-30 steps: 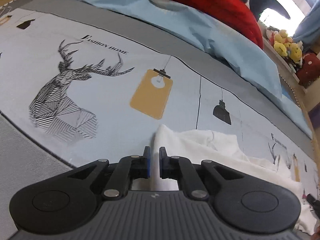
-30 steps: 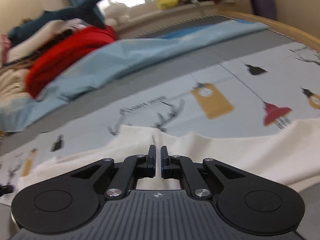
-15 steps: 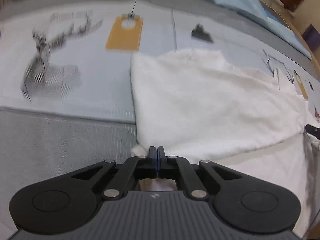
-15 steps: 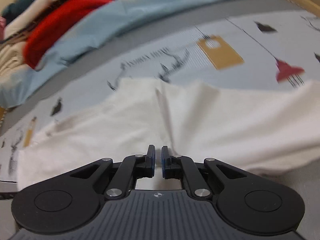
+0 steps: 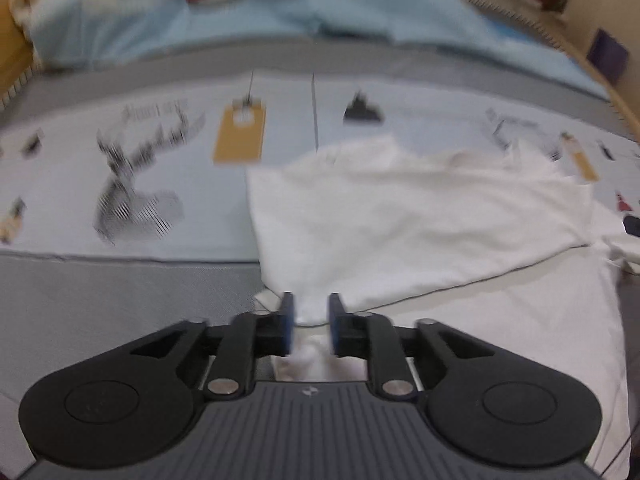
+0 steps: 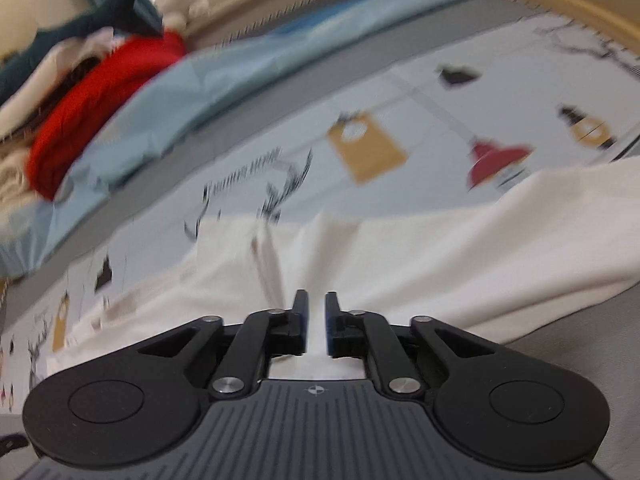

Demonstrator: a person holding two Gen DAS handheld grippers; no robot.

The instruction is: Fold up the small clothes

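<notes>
The left gripper (image 5: 310,324) is opening, with a fold of the white shirt (image 5: 420,224) between its blue pads, loose rather than pinched. The right gripper (image 6: 316,322) is opening too, over the shirt (image 6: 440,256), cloth showing in the gap. The shirt lies folded over on the printed bedsheet (image 5: 132,184). Beyond the shirt lie a light blue sheet (image 5: 224,16) and a red garment (image 6: 104,96).

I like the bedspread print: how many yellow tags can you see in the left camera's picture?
2. One tag hangs left of the white garment, beside the deer print; a second tag shows past the garment's far right edge. The garment may hide more.
</notes>
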